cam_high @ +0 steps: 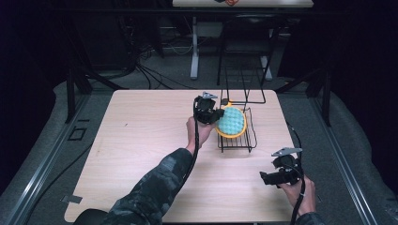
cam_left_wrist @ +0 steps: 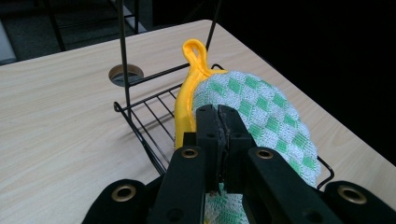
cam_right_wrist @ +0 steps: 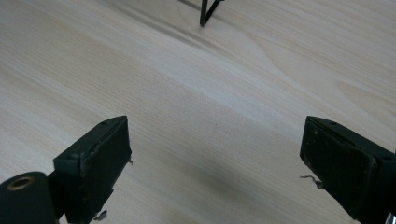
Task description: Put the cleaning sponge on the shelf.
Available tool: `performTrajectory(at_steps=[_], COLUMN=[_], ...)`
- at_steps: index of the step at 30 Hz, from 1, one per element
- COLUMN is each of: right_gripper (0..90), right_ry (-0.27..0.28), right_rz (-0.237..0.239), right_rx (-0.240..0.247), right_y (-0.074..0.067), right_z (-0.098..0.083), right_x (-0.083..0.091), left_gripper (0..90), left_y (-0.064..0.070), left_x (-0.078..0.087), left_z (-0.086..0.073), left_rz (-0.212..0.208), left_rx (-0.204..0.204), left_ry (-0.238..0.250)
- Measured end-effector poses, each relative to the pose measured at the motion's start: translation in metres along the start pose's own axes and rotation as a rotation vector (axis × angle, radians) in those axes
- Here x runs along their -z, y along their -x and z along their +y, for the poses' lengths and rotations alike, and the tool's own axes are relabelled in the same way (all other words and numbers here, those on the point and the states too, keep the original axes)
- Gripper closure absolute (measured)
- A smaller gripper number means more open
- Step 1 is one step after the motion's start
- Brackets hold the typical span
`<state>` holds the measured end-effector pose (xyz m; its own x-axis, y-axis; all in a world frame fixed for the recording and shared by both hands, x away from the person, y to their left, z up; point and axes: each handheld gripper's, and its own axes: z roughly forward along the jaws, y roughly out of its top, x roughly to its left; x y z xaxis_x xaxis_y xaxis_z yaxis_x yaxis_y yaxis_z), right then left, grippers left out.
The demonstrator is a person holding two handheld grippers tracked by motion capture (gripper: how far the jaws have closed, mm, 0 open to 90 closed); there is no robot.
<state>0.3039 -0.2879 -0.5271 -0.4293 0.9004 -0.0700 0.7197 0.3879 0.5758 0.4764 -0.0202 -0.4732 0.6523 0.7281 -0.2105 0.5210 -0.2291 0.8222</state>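
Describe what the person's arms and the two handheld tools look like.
Both tools, the left tool and the right tool, are black, each topped by a grey three-cornered plate and trailing a black cable. Their jaws are flat black blocks with brass-coloured rivets. The left forearm wears a dark camouflage-patterned sleeve; a bit of similar sleeve shows at the right wrist.

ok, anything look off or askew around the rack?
Nothing damaged or spilled. The checked pot holder sits tilted on the wire rack, one edge pinched in the shut left tool. The right tool hangs open over bare table.
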Motion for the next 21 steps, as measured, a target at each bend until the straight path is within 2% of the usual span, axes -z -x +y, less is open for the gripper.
performTrajectory(at_steps=[5, 21], right_gripper=[8.1, 8.1], right_ry=[0.001, 0.002], right_rz=[0.007, 0.012], right_rx=[-0.007, -0.002], right_y=[0.000, -0.001], right_z=[0.000, 0.000], right_x=[-0.001, -0.001], left_gripper=[88.3, 88.3], left_y=[0.005, 0.008], left_x=[-0.006, -0.028], left_z=[0.000, -0.010], left_rz=[0.006, 0.031], left_rx=[-0.012, -0.001], left_ry=[-0.001, -0.036])
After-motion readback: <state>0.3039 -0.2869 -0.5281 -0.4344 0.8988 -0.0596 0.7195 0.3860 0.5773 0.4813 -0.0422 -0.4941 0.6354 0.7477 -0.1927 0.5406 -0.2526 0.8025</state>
